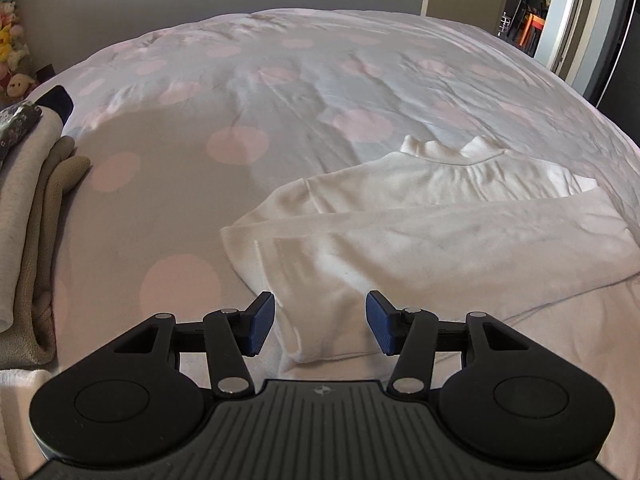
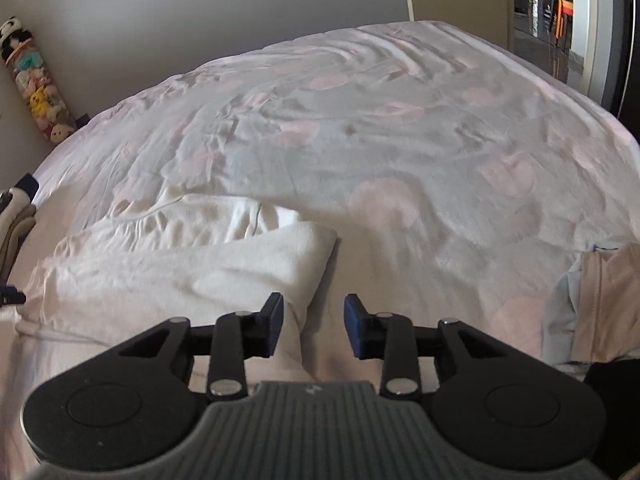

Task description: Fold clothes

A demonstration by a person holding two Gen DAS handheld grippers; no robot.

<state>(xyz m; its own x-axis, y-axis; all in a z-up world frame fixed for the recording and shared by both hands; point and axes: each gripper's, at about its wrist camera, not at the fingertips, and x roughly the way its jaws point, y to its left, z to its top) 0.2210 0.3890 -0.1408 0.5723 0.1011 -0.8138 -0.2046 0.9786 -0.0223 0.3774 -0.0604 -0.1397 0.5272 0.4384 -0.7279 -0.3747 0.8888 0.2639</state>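
A white long-sleeved top (image 1: pixel 420 220) lies flat on the bed, collar toward the far side, a sleeve folded across its body. My left gripper (image 1: pixel 320 324) is open just above the top's near left corner, and the cloth shows between its blue pads (image 1: pixel 262 326). In the right wrist view the same top (image 2: pixel 180 264) lies at the left, its folded right edge running down toward me. My right gripper (image 2: pixel 314 328) is open over that near right edge, holding nothing.
The bed (image 1: pixel 280 80) has a white cover with pink dots. A stack of folded beige and grey clothes (image 1: pixel 28 220) sits at the left edge. A pile of pink and light blue clothes (image 2: pixel 592 304) lies at the right. Plush toys (image 2: pixel 36 84) hang on the far wall.
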